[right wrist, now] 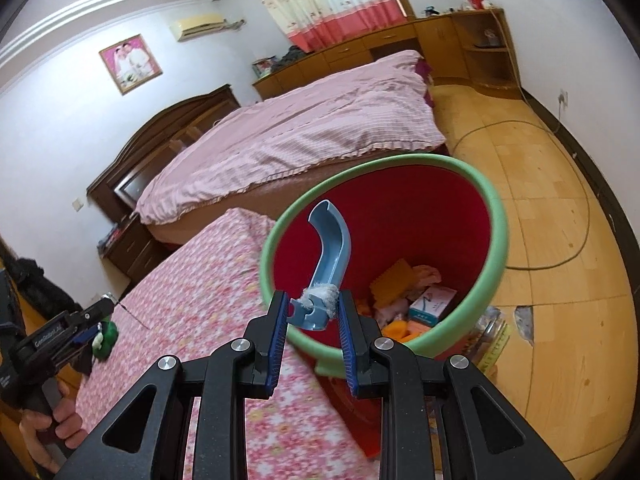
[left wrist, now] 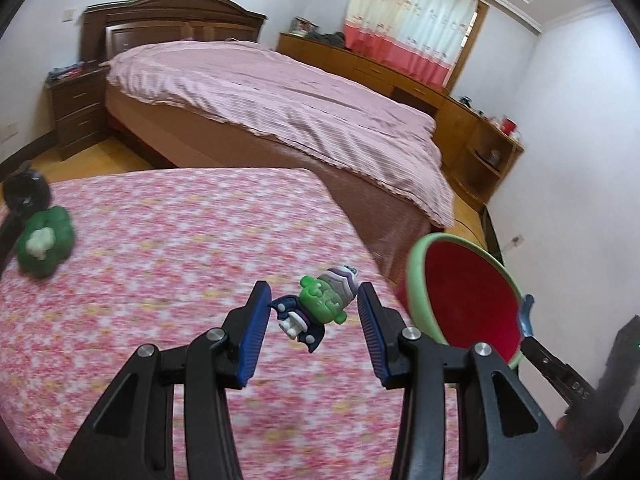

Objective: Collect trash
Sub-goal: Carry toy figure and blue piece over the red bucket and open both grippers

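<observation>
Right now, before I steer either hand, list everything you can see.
toy figure: one, green head, purple cape, between the left gripper's pads, apparently held
plastic handle piece: one, light blue, curved, white fluff at its base, clamped in the right gripper over the bin
trash bin: one, red inside, green rim, beside the table; boxes and scraps inside
plush toy: one, green and white, far left of the table
table cover: one, pink floral
bed: one, pink striped cover, behind
left gripper: black, blue pads
right gripper: black, blue pads
hand: one, on the left gripper's grip
</observation>
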